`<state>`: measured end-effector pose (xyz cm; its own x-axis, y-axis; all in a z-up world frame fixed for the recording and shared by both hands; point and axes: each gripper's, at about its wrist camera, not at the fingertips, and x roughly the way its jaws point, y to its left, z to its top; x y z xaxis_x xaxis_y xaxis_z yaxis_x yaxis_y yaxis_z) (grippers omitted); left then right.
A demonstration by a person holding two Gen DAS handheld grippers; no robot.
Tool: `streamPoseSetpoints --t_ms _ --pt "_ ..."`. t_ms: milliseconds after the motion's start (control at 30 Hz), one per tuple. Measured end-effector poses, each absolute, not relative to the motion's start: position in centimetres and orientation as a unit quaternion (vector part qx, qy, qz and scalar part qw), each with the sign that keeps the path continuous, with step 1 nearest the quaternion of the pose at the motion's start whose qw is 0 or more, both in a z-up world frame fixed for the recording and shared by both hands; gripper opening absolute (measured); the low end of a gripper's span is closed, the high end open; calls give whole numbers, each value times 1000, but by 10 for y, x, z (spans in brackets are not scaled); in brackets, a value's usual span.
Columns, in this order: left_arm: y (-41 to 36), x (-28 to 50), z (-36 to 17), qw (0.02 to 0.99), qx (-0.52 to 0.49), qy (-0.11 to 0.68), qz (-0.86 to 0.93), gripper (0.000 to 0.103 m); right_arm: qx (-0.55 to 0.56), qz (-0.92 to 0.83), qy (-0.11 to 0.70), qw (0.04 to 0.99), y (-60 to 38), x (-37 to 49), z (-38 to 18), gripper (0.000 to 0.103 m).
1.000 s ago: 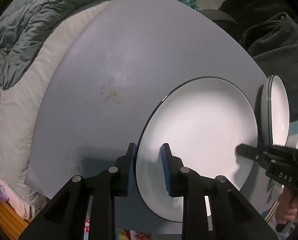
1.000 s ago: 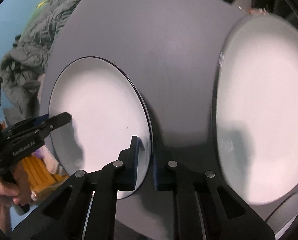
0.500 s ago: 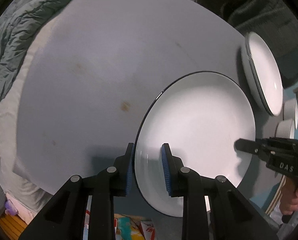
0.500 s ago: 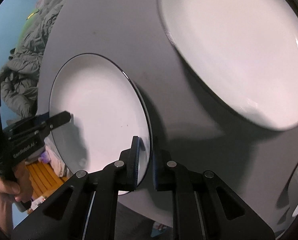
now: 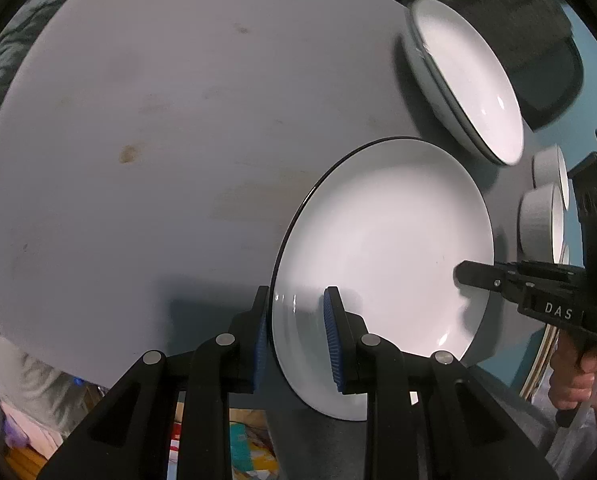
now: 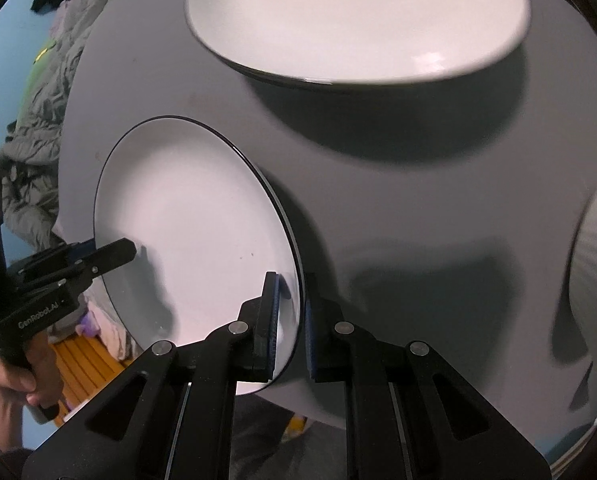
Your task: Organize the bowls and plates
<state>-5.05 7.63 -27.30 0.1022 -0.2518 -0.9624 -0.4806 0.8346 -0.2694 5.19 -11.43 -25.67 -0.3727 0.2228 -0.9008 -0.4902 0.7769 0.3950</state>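
Observation:
A white plate with a dark rim (image 5: 386,240) is held above the grey table (image 5: 158,120) by both grippers. My left gripper (image 5: 296,332) is shut on its near edge. My right gripper (image 6: 290,316) is shut on the opposite edge of the same plate (image 6: 186,220), and it shows at the right in the left wrist view (image 5: 464,274). A stack of white plates (image 5: 470,80) lies on the table beyond the held plate; it also shows in the right wrist view (image 6: 358,12). Two small white bowls (image 5: 542,216) stand at the table's right edge.
A grey-green duvet (image 6: 34,92) lies past the table's far left side. A dark garment (image 5: 518,20) lies behind the plate stack. One bowl (image 6: 594,280) sits close to the right gripper's right side. Orange slats (image 6: 82,360) show below the table edge.
Both grippers have carried the plate toward the plate stack, which now looms larger and nearer in both views. The bowls have come into view. The grip on the plate is unchanged.

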Motion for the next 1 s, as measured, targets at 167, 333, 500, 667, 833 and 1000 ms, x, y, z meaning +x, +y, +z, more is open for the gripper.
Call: streamPoseSetpoints --t_ms 167,333,500,667,833,1000 --pt "66 -39 -275 692 -260 671 61 25 -55 300 767 564 -136 60 -258 11" --pt "64 -31 -276 687 -249 681 42 25 -18 293 768 569 -145 62 -262 12" --pt "55 -28 -281 685 -237 688 30 25 -6 287 764 578 -143 57 -263 16" --pt "58 -31 -281 683 -247 687 31 25 -4 289 761 581 -142 55 -265 16" --pt "61 -34 -281 681 -257 684 45 25 -17 300 755 582 -156 58 -261 16" --pt "61 -37 -276 682 -261 681 58 25 -20 306 757 577 -153 56 -259 16"
